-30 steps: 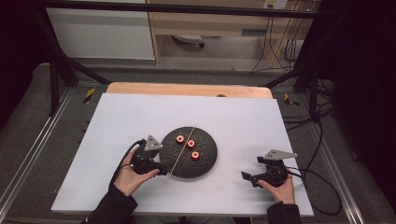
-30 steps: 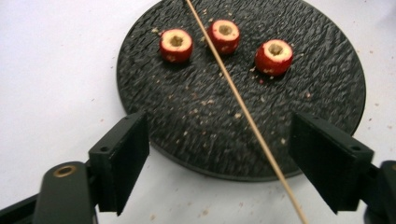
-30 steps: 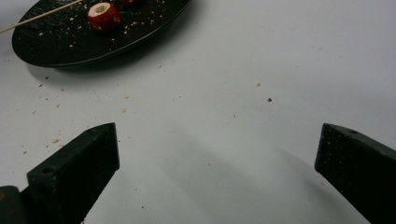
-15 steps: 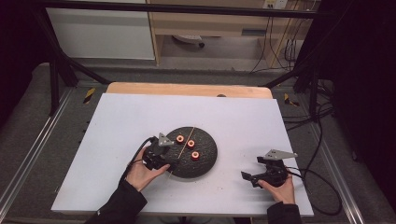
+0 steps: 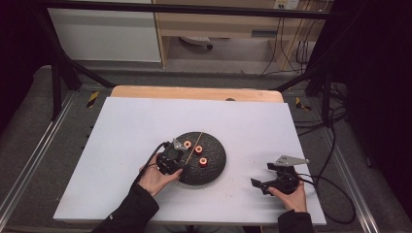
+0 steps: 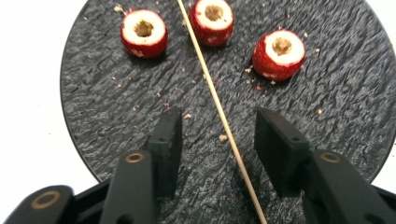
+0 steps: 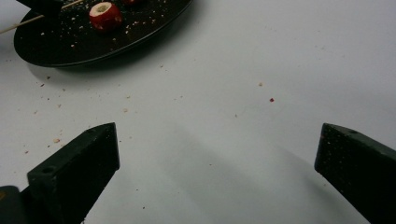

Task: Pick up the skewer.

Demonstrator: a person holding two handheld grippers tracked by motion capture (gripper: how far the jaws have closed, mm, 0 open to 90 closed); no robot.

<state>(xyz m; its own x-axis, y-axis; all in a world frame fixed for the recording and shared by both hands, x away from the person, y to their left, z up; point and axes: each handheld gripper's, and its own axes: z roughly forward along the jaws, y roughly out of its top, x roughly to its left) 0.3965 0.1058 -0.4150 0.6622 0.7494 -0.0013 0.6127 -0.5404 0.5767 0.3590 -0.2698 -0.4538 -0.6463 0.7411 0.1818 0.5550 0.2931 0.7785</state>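
A round black slate plate (image 5: 216, 170) holds three cored red fruits (image 6: 144, 32) (image 6: 213, 19) (image 6: 279, 53). A thin wooden skewer (image 6: 205, 74) lies across it. My left gripper (image 6: 218, 135) hangs over the plate's near left part (image 5: 179, 155). Its jaws have just been closing and stand one on each side of the skewer, with a gap to it on both sides. My right gripper (image 7: 217, 154) is wide open low over the white table, right of the plate (image 5: 262, 175), with nothing between its jaws.
Crumbs lie scattered on the white tabletop (image 5: 145, 126) and on the plate (image 7: 140, 28). A wooden strip (image 5: 194, 92) runs along the table's far edge. Cables (image 5: 325, 184) trail off the right side. Metal frame legs stand beyond the table.
My left gripper has moved right, from the plate's left rim in over the plate, and now straddles the skewer. Its jaws have narrowed. The right gripper has kept still.
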